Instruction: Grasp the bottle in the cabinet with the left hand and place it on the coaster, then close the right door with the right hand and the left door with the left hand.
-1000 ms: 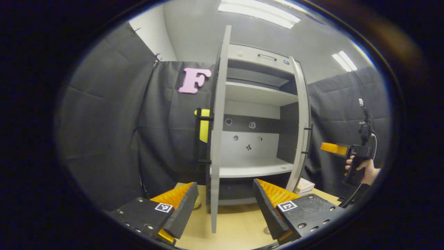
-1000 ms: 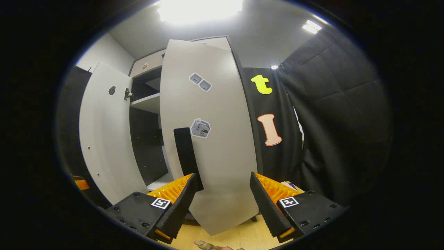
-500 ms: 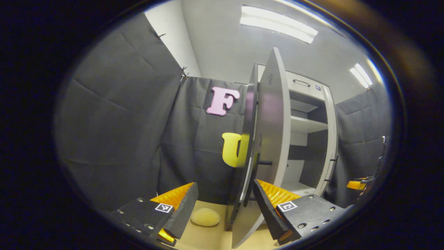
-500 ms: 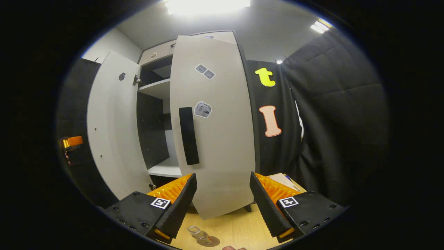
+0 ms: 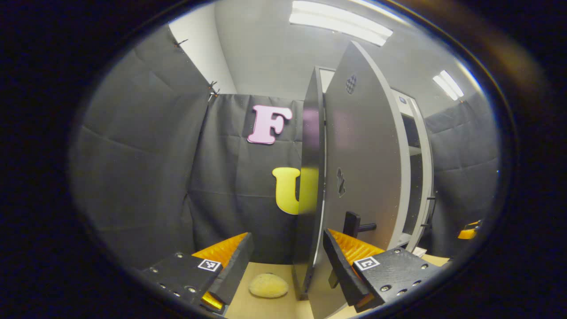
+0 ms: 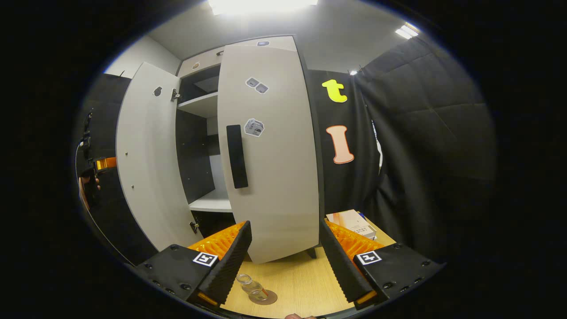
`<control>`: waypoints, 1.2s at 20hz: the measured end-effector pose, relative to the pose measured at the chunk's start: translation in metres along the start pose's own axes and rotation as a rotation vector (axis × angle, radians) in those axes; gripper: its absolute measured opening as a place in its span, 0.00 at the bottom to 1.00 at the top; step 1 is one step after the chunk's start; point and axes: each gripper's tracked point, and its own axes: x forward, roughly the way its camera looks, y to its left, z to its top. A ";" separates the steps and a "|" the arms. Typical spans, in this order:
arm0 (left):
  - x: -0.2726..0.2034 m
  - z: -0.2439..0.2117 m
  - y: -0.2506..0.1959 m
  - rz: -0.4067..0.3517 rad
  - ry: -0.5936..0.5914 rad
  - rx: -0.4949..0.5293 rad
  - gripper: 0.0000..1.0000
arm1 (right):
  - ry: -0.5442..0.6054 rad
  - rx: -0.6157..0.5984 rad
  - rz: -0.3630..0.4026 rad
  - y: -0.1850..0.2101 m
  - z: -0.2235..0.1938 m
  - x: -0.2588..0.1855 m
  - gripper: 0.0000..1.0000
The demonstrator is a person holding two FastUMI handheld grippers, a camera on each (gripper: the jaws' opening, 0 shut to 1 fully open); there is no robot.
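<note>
Bottle [image 6: 251,285] stands on the coaster [image 6: 263,296] at the bottom of the right gripper view, low between the right gripper's [image 6: 285,261] two fingers and nearer the left one; the jaws stand wide apart with nothing between the pads. Above them, mid-frame, the right door [image 6: 270,155] is almost shut, its dark handle [image 6: 237,156] facing the camera, and the left door [image 6: 148,159] hangs open at the left of the frame, with a slice of the cabinet [image 6: 201,141] and its shelves between the two. In the left gripper view the left gripper [image 5: 287,261] also has its jaws apart, holding nothing; the left door [image 5: 363,177] fills the right-centre of that frame, seen from its outer face, its lower edge just beside the right finger and its handle [image 5: 354,226] just above that finger. Whether the finger touches the door cannot be told. The surface is a pale wooden table [image 6: 301,283], and black cloth walls close the booth under a white ceiling with strip lights. Counted: one bottle, one coaster, two doors, two grippers, one yellowish pad [image 5: 268,285] on the table at the bottom of the left gripper view, and one small box [image 6: 352,223] at the cabinet's foot, right of centre in the right gripper view. The other gripper, with the hand holding it [image 6: 88,186], shows at the far left edge of that view.
</note>
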 end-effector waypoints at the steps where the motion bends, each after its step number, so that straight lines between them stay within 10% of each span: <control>1: 0.002 -0.001 0.003 0.010 0.002 0.036 0.93 | 0.005 0.004 -0.015 -0.005 -0.003 -0.002 0.98; 13: 0.024 -0.016 -0.072 -0.159 0.075 0.006 0.93 | 0.042 0.053 -0.067 -0.027 -0.021 0.002 0.98; 22: 0.063 -0.029 -0.171 -0.129 0.107 -0.014 0.86 | 0.064 -0.009 -0.131 -0.076 -0.008 0.013 0.98; 24: 0.069 -0.032 -0.202 -0.131 0.107 -0.012 0.99 | 0.056 -0.049 -0.131 -0.093 -0.001 0.019 0.98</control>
